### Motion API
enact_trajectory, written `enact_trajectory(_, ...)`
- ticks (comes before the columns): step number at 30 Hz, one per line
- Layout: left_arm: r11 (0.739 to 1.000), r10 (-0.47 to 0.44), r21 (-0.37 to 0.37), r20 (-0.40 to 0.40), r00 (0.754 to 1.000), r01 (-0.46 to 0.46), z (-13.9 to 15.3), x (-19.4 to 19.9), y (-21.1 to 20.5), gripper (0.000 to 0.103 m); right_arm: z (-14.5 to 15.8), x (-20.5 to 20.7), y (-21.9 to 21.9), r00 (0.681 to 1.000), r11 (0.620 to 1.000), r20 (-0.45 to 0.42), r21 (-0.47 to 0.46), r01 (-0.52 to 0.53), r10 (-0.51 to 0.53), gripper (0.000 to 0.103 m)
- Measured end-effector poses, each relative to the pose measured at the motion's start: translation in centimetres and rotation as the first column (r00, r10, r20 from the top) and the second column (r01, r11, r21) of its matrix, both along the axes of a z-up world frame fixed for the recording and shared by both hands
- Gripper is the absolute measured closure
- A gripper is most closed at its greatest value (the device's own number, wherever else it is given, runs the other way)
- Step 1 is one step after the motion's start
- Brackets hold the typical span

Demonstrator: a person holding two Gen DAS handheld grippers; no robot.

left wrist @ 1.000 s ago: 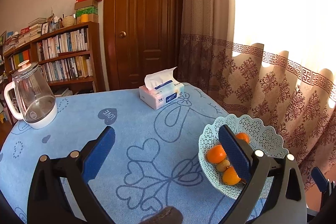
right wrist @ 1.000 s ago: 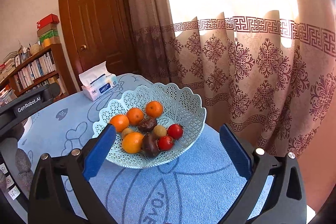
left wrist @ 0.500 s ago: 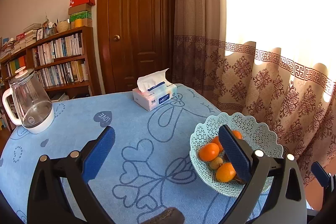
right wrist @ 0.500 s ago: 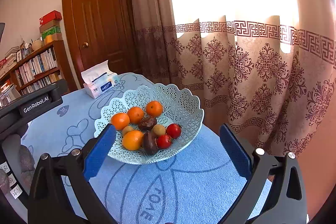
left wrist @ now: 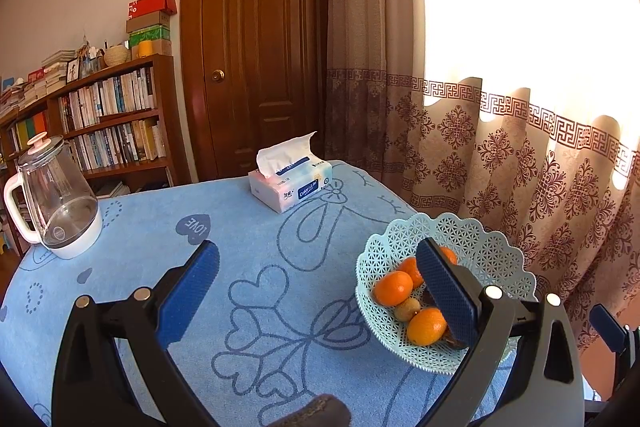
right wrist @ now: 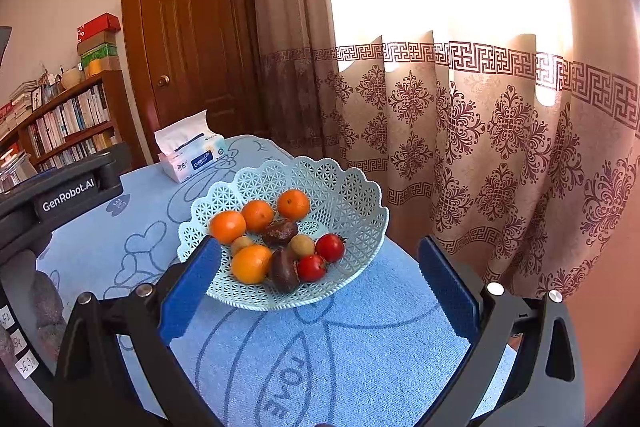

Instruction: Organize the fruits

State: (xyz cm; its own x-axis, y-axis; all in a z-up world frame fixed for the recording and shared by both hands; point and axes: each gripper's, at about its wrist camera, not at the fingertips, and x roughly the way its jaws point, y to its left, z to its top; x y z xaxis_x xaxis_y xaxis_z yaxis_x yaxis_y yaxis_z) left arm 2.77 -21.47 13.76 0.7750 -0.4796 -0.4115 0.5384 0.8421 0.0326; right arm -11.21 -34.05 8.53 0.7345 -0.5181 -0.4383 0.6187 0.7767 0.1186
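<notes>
A pale green lattice fruit bowl (right wrist: 344,187) (left wrist: 492,243) stands near the right edge of the blue tablecloth. It holds several oranges (right wrist: 228,226) (left wrist: 393,287), two dark passion fruits (right wrist: 280,231), two small tan fruits (right wrist: 302,245) and two red tomatoes (right wrist: 330,247). My right gripper (right wrist: 319,291) is open just in front of the bowl, empty. My left gripper (left wrist: 318,291) is open and empty over the cloth, left of the bowl; its right finger covers part of the fruit.
A tissue pack (left wrist: 290,183) lies at the table's far side, and a glass kettle (left wrist: 56,203) stands far left. Patterned curtains (right wrist: 500,147) hang close behind the bowl. A bookshelf (left wrist: 100,119) and a wooden door (left wrist: 260,39) are beyond.
Both views have drifted slightly: the bowl sits a little further left and higher in the left wrist view, and marginally nearer in the right. Both grippers stay open.
</notes>
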Motion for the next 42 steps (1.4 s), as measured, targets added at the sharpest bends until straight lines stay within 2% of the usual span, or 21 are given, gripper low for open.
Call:
enact_trajectory(11, 1.000, 0.009, 0.009, -0.004, 1.000, -0.009, -0.4, 0.1, -0.1, 0.005, -0.5, 0.2, -0.4, 0.999, 1.000, -0.033, -0.021, 0.021, -0.022, 0.003)
enact_trajectory(42, 0.999, -0.012, 0.039, -0.004, 1.000, 0.013, -1.1, -0.1, -0.8, 0.005, -1.6, 1.0, -0.5, 0.996, 1.000, -0.094, -0.007, -0.004, 0.003, 0.003)
